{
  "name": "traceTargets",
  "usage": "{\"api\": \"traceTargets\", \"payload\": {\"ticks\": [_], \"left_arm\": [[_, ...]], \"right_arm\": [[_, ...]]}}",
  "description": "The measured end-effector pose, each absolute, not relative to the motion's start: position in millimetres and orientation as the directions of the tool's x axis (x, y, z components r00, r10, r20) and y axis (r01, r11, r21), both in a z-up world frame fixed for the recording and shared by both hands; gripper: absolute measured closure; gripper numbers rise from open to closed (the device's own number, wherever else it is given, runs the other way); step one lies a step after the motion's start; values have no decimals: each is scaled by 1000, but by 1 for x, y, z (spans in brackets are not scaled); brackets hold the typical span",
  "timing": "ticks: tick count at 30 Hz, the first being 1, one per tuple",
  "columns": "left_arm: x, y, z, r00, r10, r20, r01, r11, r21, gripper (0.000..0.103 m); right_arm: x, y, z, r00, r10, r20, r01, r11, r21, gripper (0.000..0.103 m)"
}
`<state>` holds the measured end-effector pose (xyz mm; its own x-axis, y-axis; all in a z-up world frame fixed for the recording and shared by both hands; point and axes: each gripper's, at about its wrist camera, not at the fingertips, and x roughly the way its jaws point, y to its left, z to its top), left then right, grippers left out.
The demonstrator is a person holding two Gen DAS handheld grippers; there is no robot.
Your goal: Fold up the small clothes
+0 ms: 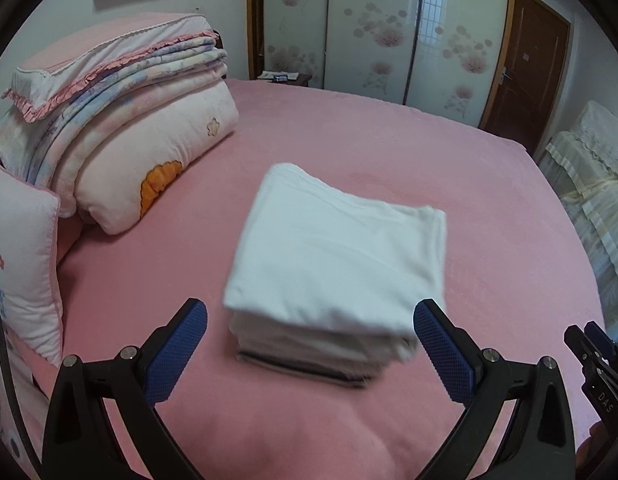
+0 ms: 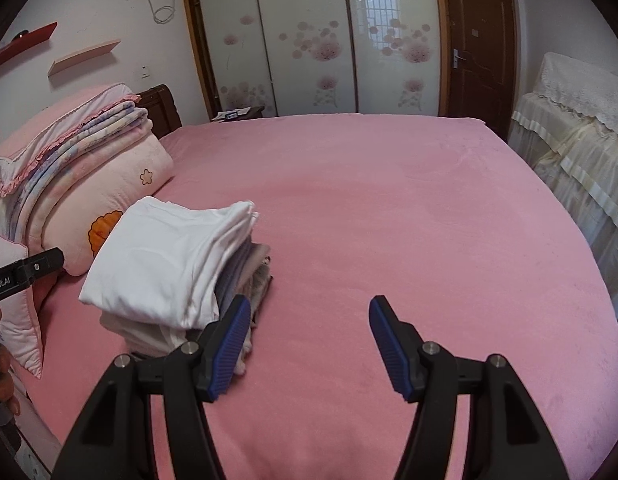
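Both grippers — left gripper, right gripper — gape, empty.

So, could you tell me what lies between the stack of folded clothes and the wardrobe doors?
Only bare pink bedsheet lies between the stack of folded clothes and the wardrobe doors; the right wrist view shows it.

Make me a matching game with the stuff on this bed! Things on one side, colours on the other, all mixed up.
Things:
1. top folded garment
2. bed sheet
3. door
4. gripper pads

Colours:
A. brown
B. blue
C. white
D. pink

Pairs: 1-C, 2-D, 3-A, 4-B
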<state>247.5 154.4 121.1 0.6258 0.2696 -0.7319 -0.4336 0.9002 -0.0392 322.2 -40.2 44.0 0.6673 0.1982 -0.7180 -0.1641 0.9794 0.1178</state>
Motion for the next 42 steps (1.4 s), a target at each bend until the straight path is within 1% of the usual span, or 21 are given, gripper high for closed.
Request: {"api": "traceTargets", "payload": {"ticks": [4, 13, 18, 21, 24, 29, 31, 32, 34, 36, 42], "left_arm": [[219, 113, 132, 633, 217, -743, -376, 925, -51, 0], [142, 12, 147, 699, 120, -705, -242, 967, -75, 0], [98, -34, 145, 732, 124, -670, -211, 976, -49, 0], [71, -60, 139, 736, 143, -661, -205, 979, -17, 0], [47, -80, 133, 743, 152, -651, -208, 978, -10, 0], [17, -98, 127, 757, 117, -643, -210, 975, -71, 0], [7, -104, 128, 764, 107, -637, -206, 975, -84, 0], [4, -106, 128, 765, 114, -633, -210, 975, -78, 0], [-3, -113, 127, 765, 134, -630, -221, 973, -62, 0], [-10, -117, 125, 766, 137, -628, -226, 972, -65, 0], [-18, -127, 117, 762, 149, -631, -231, 972, -49, 0]], "right_arm": [[285, -70, 57, 660, 185, -728, -151, 982, 113, 41], [192, -135, 79, 677, 151, -720, -137, 987, 79, 41], [146, -168, 83, 699, 133, -703, -109, 991, 79, 38], [119, -188, 81, 693, 137, -708, -82, 990, 110, 37], [94, -201, 80, 695, 158, -702, -67, 986, 155, 37], [56, -205, 79, 725, 115, -679, -40, 991, 126, 37], [45, -205, 81, 735, 117, -668, -29, 990, 140, 37], [40, -206, 81, 741, 123, -661, -26, 988, 154, 37], [32, -207, 83, 748, 133, -650, -22, 984, 176, 32], [25, -206, 82, 755, 130, -642, -20, 984, 176, 29], [16, -199, 79, 752, 126, -647, -35, 988, 153, 29]]}}
